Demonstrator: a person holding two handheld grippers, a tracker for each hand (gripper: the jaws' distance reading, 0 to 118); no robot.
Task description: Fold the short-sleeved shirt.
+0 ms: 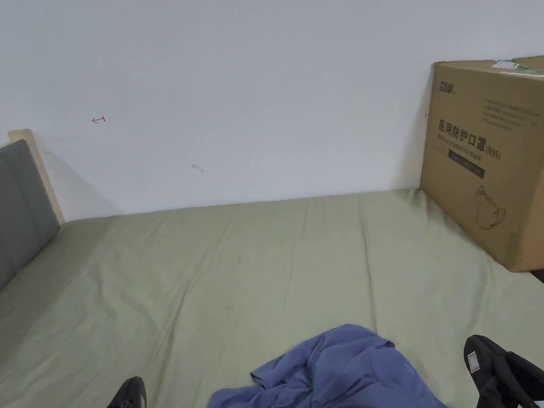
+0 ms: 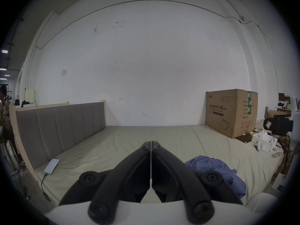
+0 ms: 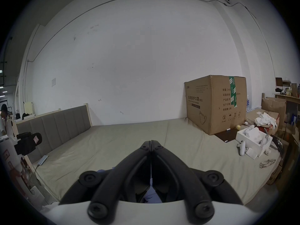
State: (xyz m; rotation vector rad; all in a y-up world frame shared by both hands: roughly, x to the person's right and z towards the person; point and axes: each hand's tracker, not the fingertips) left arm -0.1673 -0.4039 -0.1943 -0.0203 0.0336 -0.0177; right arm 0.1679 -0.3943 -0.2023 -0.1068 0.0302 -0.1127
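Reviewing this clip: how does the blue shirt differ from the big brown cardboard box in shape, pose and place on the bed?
The blue short-sleeved shirt lies crumpled and low in soft folds; the brown cardboard box stands upright, rigid and square-edged. The shirt sits at the near edge by the shut left gripper and shut right gripper; the box stands far right, close to the white wall. Both rest on the green bed sheet, held by neither gripper.

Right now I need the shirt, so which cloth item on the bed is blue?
The crumpled blue shirt at the near edge of the bed. The other cloth, a white bundle past the cardboard box, is not blue.
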